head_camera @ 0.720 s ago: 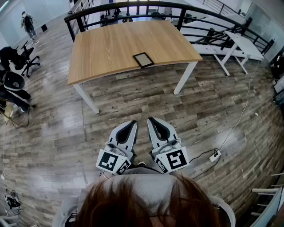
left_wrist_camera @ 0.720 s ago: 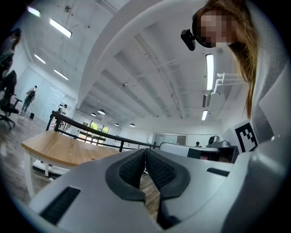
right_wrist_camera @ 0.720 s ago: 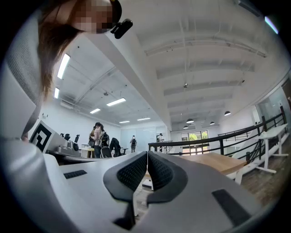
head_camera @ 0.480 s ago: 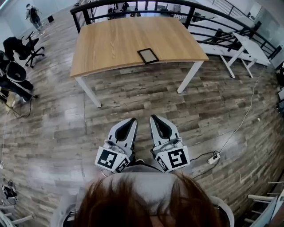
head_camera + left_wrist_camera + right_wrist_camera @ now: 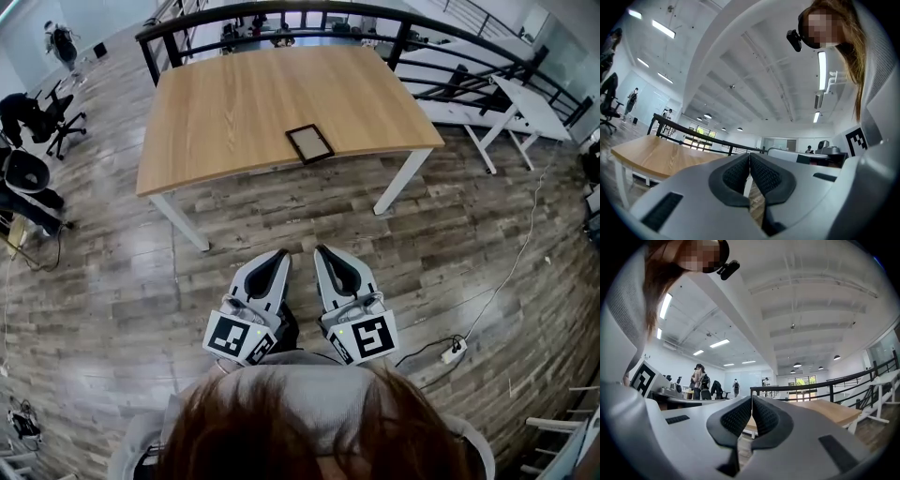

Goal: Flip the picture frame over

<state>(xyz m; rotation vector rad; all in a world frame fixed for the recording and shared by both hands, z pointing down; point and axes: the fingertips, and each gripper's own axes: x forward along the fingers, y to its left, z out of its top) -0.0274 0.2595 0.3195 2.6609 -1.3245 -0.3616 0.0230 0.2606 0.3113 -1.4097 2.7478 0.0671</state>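
Tools both closed, empty: left tool (image 5: 279,255), right tool (image 5: 321,251). Head view alone shows picture frame (image 5: 309,143) on table (image 5: 225,103).

table (image 5: 234,103): pale wood — matt, smooth | floor (image 5: 112,281): wood planks, glossy | left gripper (image 5: 749,157) pads (image 5: 736,174): dimpled, matt

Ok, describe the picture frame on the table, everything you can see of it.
The picture frame is small and rectangular, with a thin dark border around a pale grey panel. It lies flat on the light wooden table, close to its near edge and turned slightly askew to it. Only the tabletop touches it. Whether its front or back faces up is too small to tell.
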